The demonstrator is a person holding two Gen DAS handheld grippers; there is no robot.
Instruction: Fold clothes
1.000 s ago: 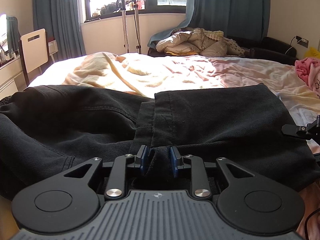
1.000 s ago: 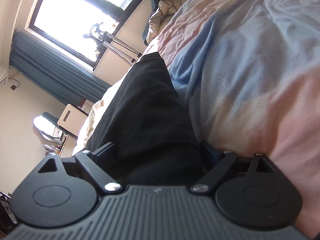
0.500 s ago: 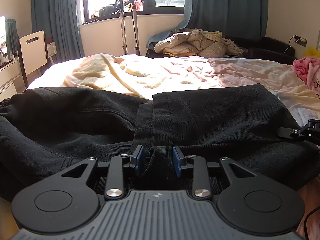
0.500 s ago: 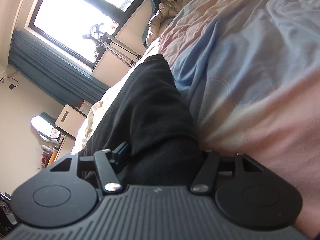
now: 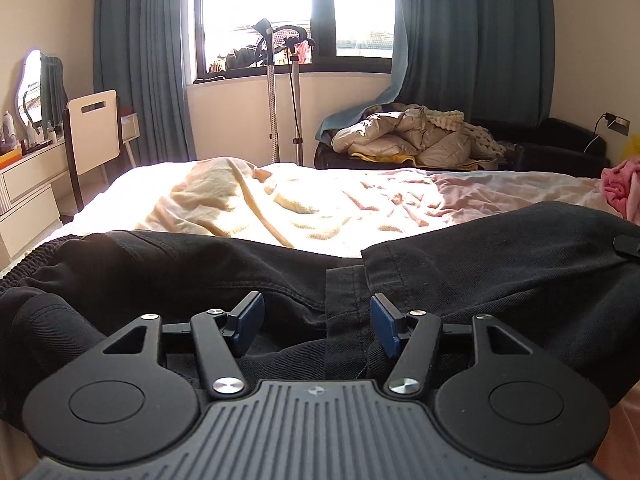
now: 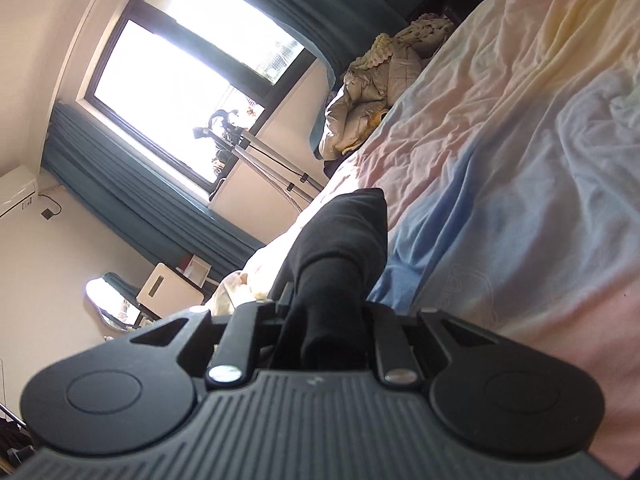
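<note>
Sunlit bedroom with a wide bed and teal curtains

A bright window [image 5: 296, 12] sits between teal curtains [image 5: 140, 56]; beige walls, a white chair [image 5: 96, 132] and mirror [image 5: 30, 80] on the left, a rumpled pastel bed [image 5: 320, 196], quilts heaped on a dark sofa [image 5: 560, 144].

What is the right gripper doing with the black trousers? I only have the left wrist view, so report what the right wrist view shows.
Observer: The right gripper has just been closing its jaws and now pinches a bunched fold of the black trousers.
Operator: Describe how the fabric sits in that grip.
Observer: It fills the gap between the jaws and runs on ahead of them as a thick roll.
Operator: Tell me what lies beside that roll.
Observer: Only the bed sheet, wrinkled, with blue and pink patches, on the picture's right of the roll.
</note>
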